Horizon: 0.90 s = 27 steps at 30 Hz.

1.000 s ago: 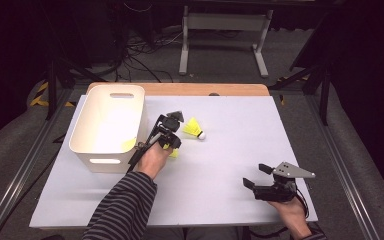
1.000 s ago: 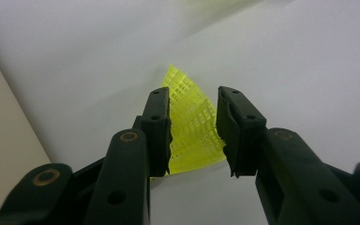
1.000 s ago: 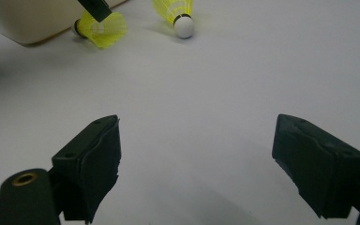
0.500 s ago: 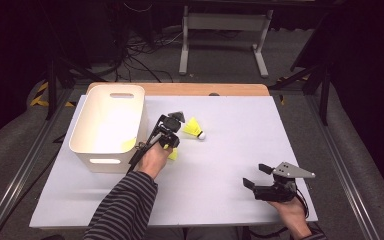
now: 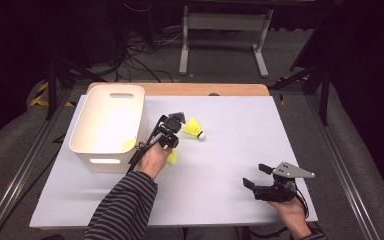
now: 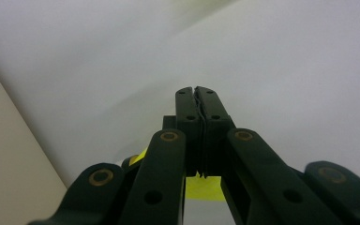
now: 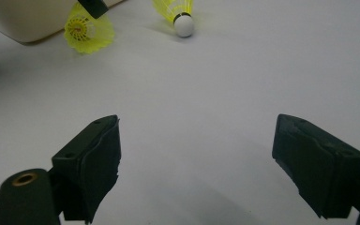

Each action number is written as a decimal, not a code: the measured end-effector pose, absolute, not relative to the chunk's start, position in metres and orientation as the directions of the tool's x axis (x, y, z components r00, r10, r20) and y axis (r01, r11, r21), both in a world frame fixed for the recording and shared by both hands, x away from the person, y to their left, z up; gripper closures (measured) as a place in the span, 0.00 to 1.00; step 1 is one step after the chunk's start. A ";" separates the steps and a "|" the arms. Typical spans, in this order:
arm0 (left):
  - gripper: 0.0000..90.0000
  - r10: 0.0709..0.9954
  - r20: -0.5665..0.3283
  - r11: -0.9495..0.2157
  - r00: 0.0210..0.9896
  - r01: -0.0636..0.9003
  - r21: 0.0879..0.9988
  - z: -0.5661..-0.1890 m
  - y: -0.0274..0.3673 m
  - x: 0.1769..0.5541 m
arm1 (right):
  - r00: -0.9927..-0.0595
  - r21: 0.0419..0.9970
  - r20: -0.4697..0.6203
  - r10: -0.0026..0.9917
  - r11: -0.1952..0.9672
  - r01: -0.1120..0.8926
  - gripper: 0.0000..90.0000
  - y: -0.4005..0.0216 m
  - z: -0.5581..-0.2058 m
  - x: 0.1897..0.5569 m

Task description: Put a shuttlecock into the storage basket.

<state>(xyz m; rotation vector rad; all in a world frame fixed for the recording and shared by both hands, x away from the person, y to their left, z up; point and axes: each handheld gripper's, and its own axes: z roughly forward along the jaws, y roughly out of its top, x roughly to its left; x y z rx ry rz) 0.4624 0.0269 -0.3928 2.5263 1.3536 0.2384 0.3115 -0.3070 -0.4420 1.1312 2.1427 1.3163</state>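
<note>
Looks like a lab or test studio: white board [image 5: 230, 150] laid over a wooden table [image 5: 180, 89], metal rails [image 5: 340, 165] alongside, loose cables [image 5: 135, 47] on grey carpet [image 5: 300, 55], stand legs [image 5: 220, 45] behind, dark surroundings.

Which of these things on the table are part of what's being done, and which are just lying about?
In use:
- left tongs, shut on the nearer yellow shuttlecock
- white bin beside it, a likely place for it

Lying about:
- second shuttlecock, untouched on the table
- right tongs, open and holding nothing
</note>
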 end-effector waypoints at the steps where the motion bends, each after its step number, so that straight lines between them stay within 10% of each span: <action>1: 0.99 0.832 0.023 -0.534 0.554 0.789 0.305 -0.393 0.026 0.462 | -0.602 0.869 0.086 0.794 0.236 0.435 0.18 -0.307 -0.442 0.312; 27: 1.00 0.799 -0.019 -0.558 0.601 0.752 0.352 -0.372 0.025 0.453 | -0.601 0.868 0.086 0.795 0.236 0.436 0.18 -0.307 -0.442 0.312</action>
